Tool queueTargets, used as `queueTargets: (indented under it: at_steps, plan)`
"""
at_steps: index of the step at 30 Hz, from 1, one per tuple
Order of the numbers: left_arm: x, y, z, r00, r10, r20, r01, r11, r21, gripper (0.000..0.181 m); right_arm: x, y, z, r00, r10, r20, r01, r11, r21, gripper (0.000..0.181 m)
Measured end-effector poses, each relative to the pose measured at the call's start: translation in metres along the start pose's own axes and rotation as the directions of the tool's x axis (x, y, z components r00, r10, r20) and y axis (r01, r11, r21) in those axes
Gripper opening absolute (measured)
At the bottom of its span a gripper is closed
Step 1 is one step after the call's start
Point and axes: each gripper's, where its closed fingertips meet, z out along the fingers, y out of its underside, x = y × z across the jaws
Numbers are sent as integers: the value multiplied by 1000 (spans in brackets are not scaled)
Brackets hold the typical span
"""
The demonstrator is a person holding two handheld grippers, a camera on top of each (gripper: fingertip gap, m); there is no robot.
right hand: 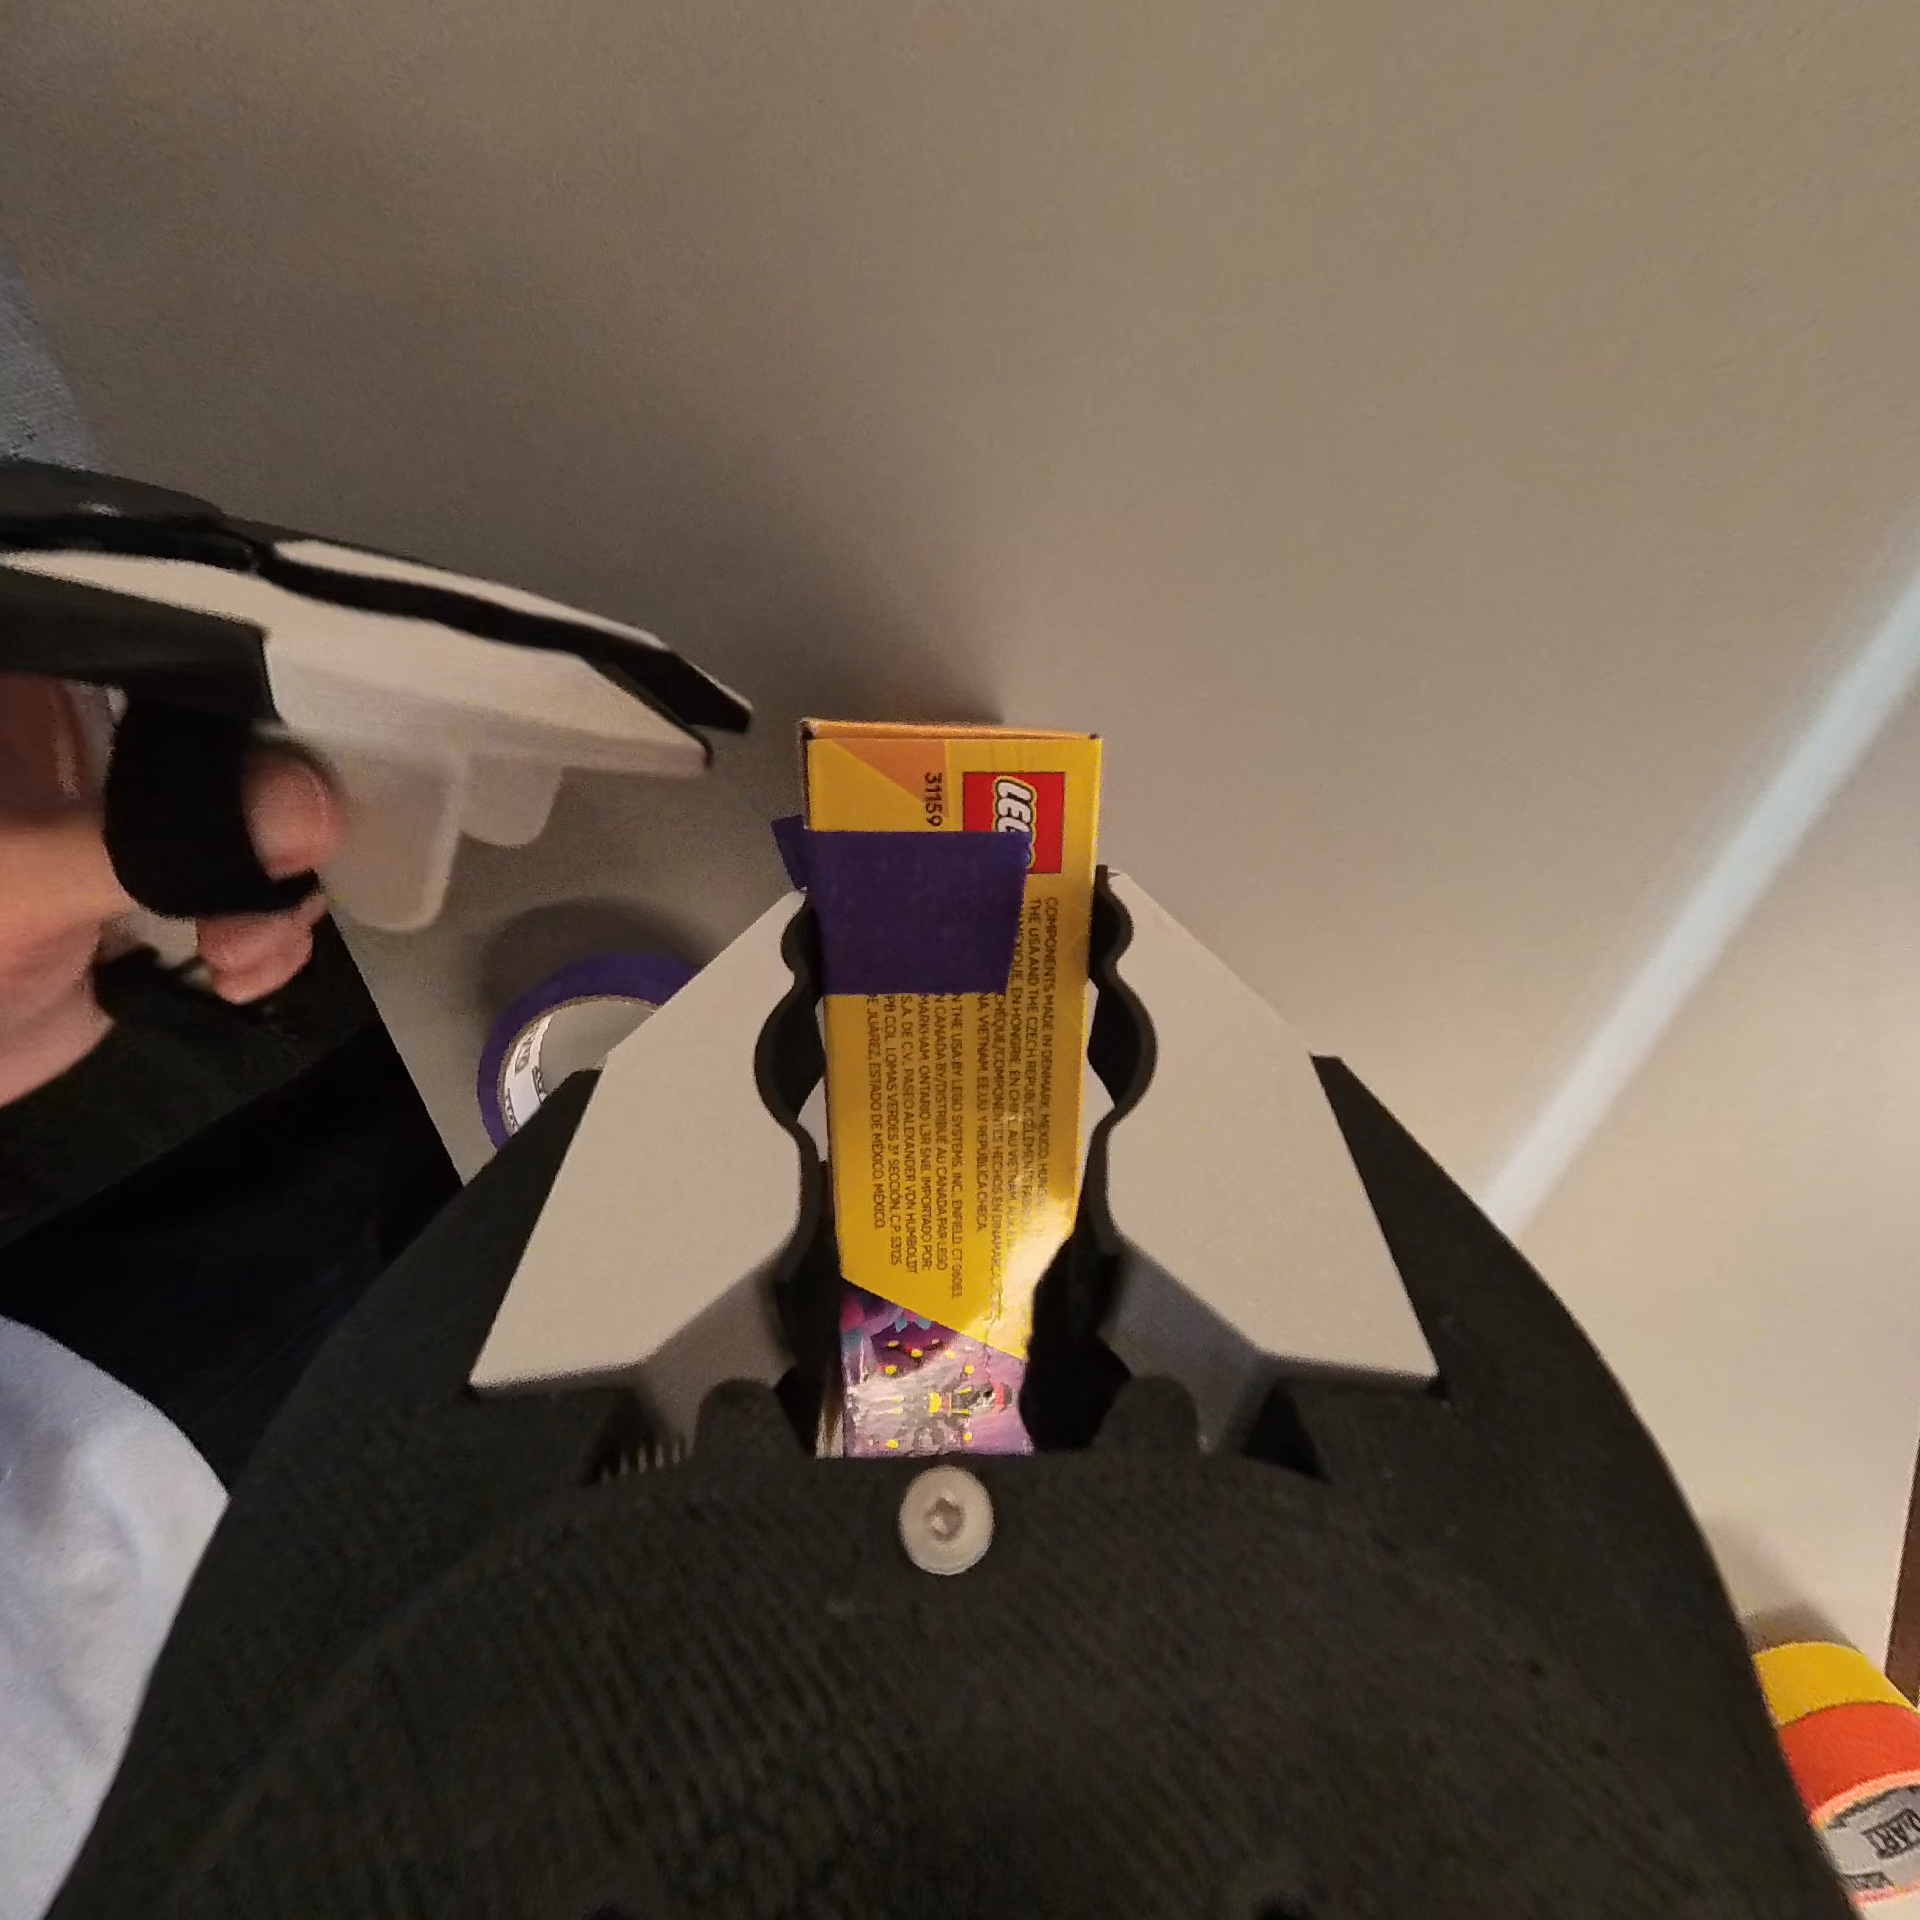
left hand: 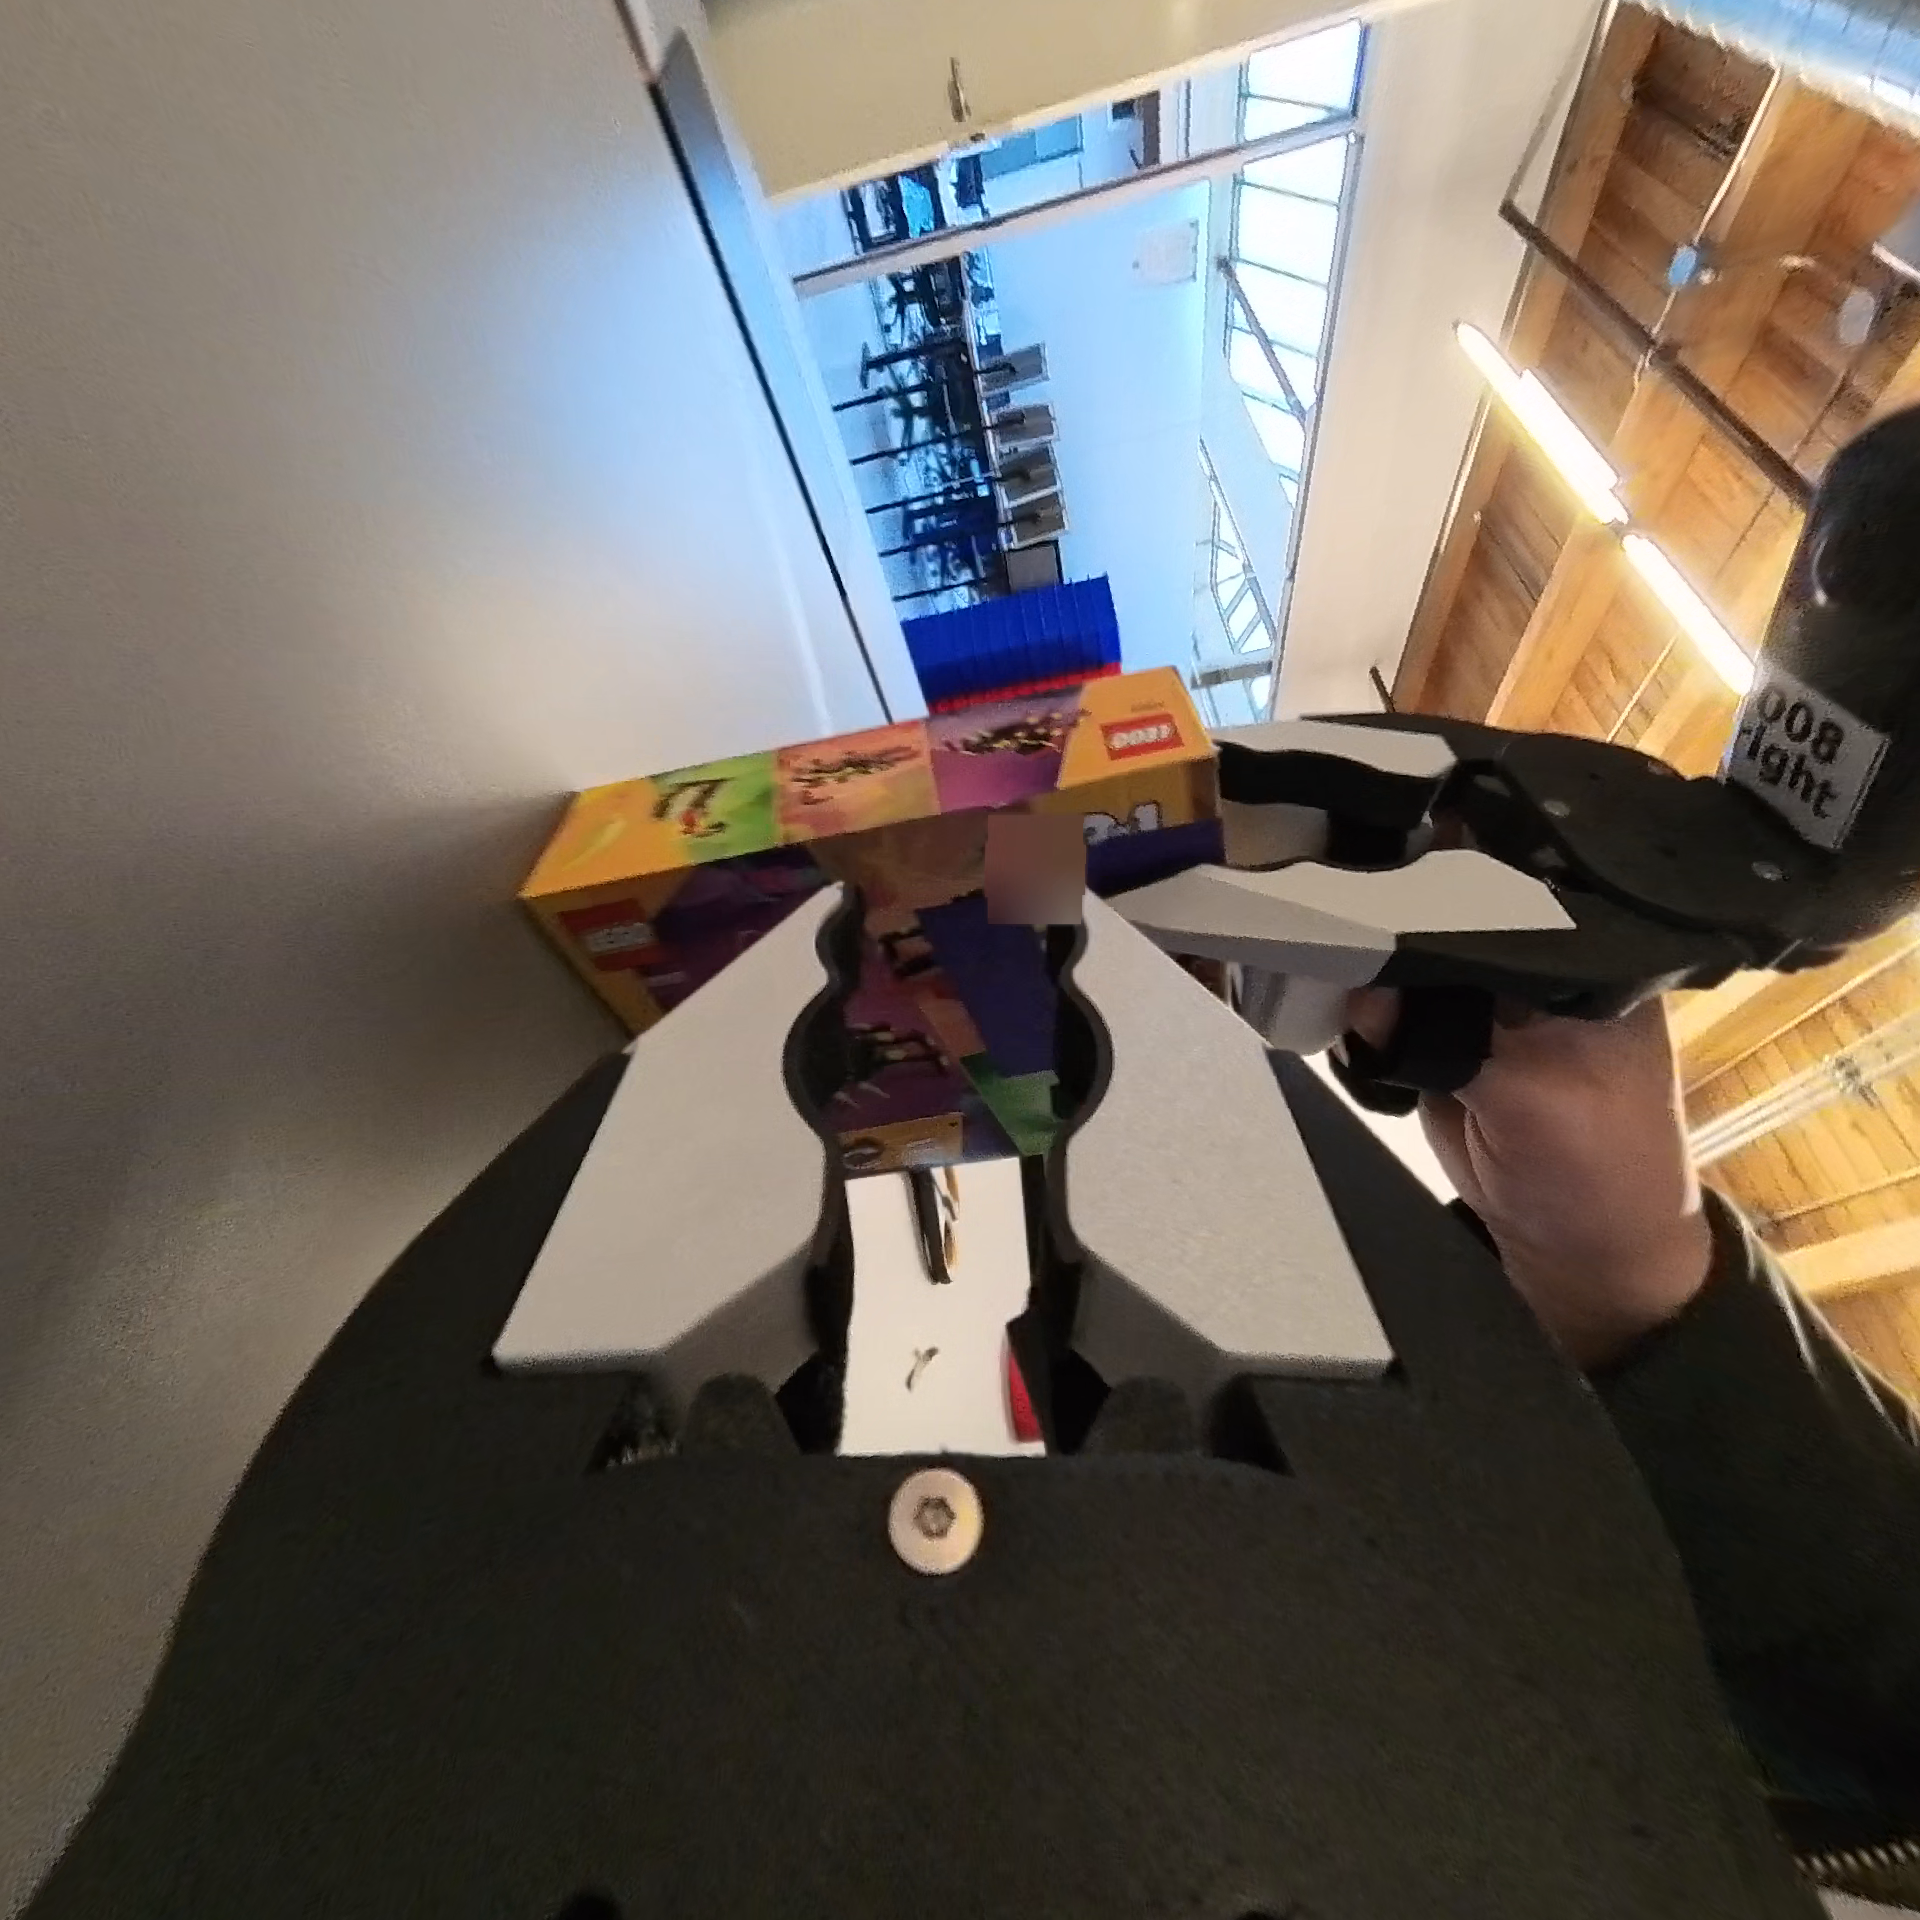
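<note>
The right gripper [right hand: 951, 1039] clamps the end of a yellow toy box [right hand: 951, 1122] with purple tape [right hand: 914, 914]. The left gripper [left hand: 961, 997] grips its side; a purple tape roll [right hand: 551, 1039] lies left.

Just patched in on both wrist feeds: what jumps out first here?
The colourful toy box dominates: the right gripper is shut on its yellow end, which a strip of purple tape crosses. The left gripper frames the box's long side; whether it grips is unclear. A purple tape roll lies left of the box.

black tool [left hand: 961, 935] (grey fingers [left hand: 665, 1153])
</note>
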Motion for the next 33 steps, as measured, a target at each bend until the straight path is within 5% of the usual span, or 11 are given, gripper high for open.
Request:
queueTargets:
  at_steps: [4,10,20,27,30,33]
  plan:
    - [9,-27,-13,987,149,-50,-148,988,32,37,2,1,1,999,-28,-32,28,1000,-4,50]
    - [38,-41,4,860,460,-219,-500,844,-192,41,-3,11,14,993,-87,-73,83,995,-56,55]
    - [35,-54,1,891,397,-220,-434,887,-157,35,-1,10,19,998,7,-65,-15,992,-124,69]
    - [20,-47,-14,916,350,-195,-382,910,-159,33,3,7,18,994,-36,-102,23,992,-125,54]
    - [23,-40,-13,886,409,-218,-450,873,-188,40,1,6,19,995,-86,-60,78,989,-123,56]
    - [30,-20,-2,800,531,-280,-597,756,-270,56,-1,9,20,994,-106,-10,104,985,-138,58]
